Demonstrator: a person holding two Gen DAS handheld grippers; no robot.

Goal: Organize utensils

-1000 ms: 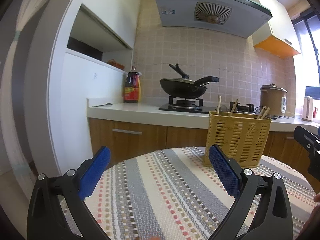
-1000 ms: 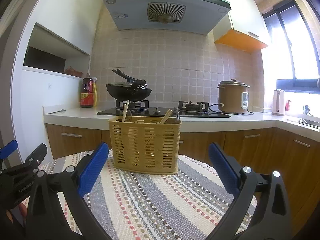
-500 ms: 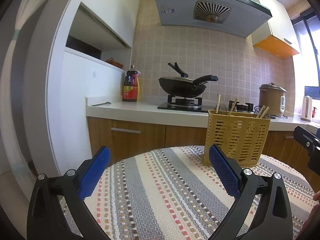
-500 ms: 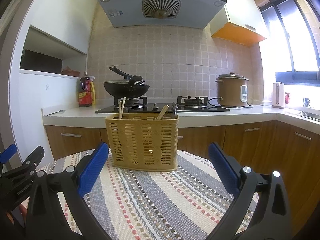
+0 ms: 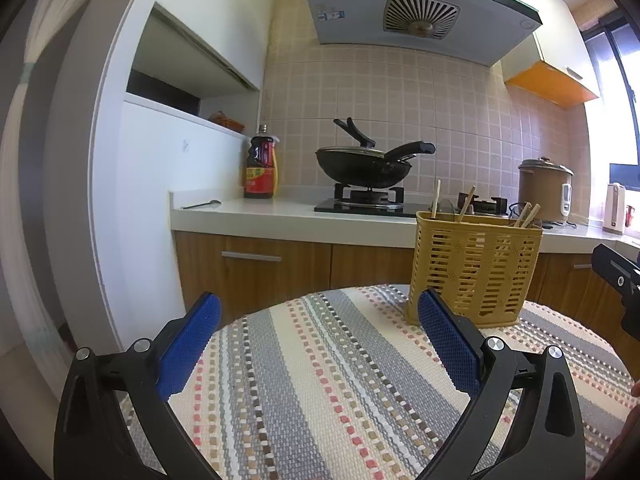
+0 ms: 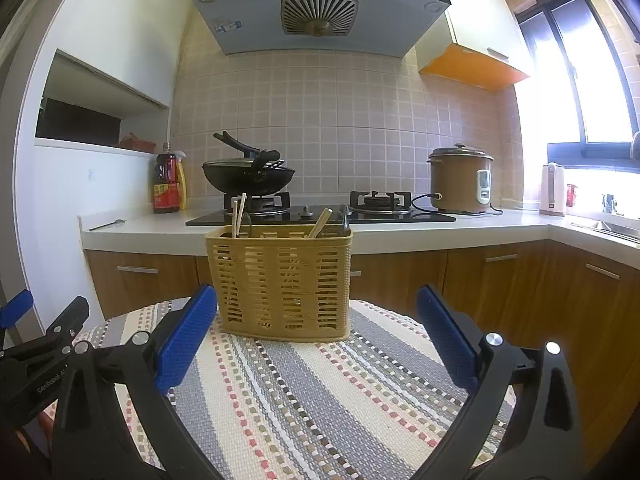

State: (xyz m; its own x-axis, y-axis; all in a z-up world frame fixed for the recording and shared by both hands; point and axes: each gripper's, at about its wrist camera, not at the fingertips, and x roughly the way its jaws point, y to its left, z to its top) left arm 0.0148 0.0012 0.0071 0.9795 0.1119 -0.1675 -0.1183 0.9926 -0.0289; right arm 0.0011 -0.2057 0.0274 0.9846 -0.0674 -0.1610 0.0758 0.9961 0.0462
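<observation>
Right wrist: slatted yellow plastic basket (image 6: 280, 280) on woven striped cloth (image 6: 320, 400).

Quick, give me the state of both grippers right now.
Left gripper: open, holding nothing.
Right gripper: open, holding nothing.

The utensil basket (image 6: 280, 280) is standing on the round table (image 6: 320, 408), toward its far edge, with chopsticks (image 6: 238, 216) leaning up out of its left end and more chopsticks sticking out further right. Behind the basket the kitchen counter (image 6: 400, 232) is running across, carrying the stove (image 6: 320, 214) directly behind the basket, the wok (image 6: 248, 178) behind and left of it, the sauce bottle (image 6: 168, 184) further left, and the rice cooker (image 6: 460, 178) and kettle (image 6: 553, 189) off to its right. The range hood (image 6: 316, 8) is hanging high above the basket, while the left gripper (image 5: 319, 312) is hovering over the table left of the basket and the right gripper (image 6: 316, 304) is sitting in front of it, one finger to each side.
</observation>
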